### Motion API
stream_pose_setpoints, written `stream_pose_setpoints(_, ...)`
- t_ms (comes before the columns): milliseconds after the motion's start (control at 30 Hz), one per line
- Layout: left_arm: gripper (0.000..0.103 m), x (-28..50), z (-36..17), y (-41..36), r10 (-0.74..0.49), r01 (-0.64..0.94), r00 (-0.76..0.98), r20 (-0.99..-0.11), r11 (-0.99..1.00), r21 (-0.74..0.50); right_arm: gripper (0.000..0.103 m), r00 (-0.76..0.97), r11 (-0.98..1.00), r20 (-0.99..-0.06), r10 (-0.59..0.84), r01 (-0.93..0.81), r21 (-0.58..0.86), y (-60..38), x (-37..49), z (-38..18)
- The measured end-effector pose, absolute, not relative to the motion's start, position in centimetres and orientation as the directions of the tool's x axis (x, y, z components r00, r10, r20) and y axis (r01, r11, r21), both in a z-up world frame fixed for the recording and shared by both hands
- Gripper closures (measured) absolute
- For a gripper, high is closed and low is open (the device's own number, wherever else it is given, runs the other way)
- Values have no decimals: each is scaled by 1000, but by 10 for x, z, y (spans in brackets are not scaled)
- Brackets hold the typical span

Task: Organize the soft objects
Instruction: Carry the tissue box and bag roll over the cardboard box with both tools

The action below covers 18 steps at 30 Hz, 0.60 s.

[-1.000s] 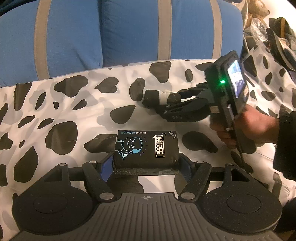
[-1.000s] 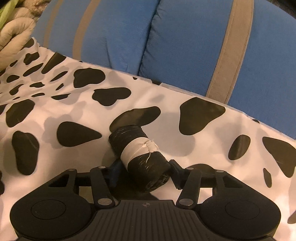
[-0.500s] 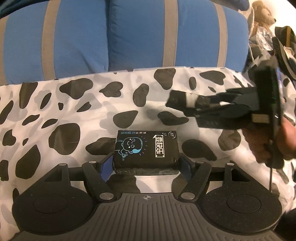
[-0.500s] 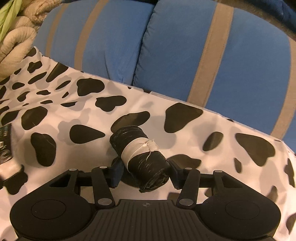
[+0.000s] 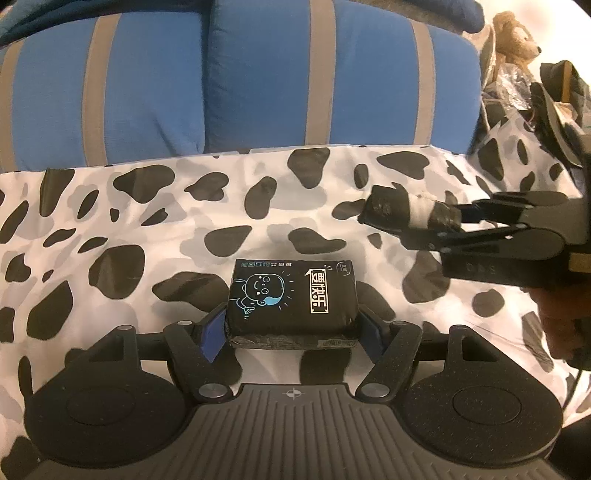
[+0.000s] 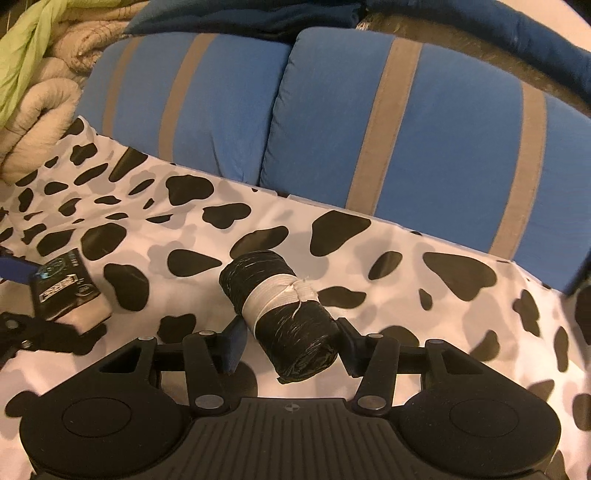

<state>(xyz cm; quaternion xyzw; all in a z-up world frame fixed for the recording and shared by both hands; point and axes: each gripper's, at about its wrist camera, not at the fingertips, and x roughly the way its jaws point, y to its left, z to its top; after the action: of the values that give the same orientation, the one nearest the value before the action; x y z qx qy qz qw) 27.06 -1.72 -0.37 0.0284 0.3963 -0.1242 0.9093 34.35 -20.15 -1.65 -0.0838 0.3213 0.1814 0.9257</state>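
My left gripper (image 5: 291,326) is shut on a black tissue pack (image 5: 293,297) with a blue cartoon face and white characters, held just above the cow-print sheet (image 5: 147,229). My right gripper (image 6: 288,345) is shut on a black bag roll (image 6: 279,312) bound with a white band, lifted off the sheet. The roll (image 5: 410,212) and the right gripper (image 5: 458,221) also show at the right of the left wrist view. The tissue pack (image 6: 68,290) shows at the left edge of the right wrist view.
Blue cushions with grey stripes (image 5: 258,81) stand along the back of the sheet. A beige quilt and green cloth (image 6: 33,88) lie at the far left. A plush bear (image 5: 515,35) and dark clutter (image 5: 554,96) sit at the far right.
Both grippers have risen and pulled back from the cushions. The right gripper has carried the roll up off the sheet and to the right. The tissue pack stays gripped.
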Motion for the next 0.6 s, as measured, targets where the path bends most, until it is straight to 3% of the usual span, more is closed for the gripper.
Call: stream_pose_setpoints(600, 33, 213, 4, -30, -242, 270, 655, -716, 960, -77, 49, 724, 924, -628, 285, -382, -22, -247, 249, 9)
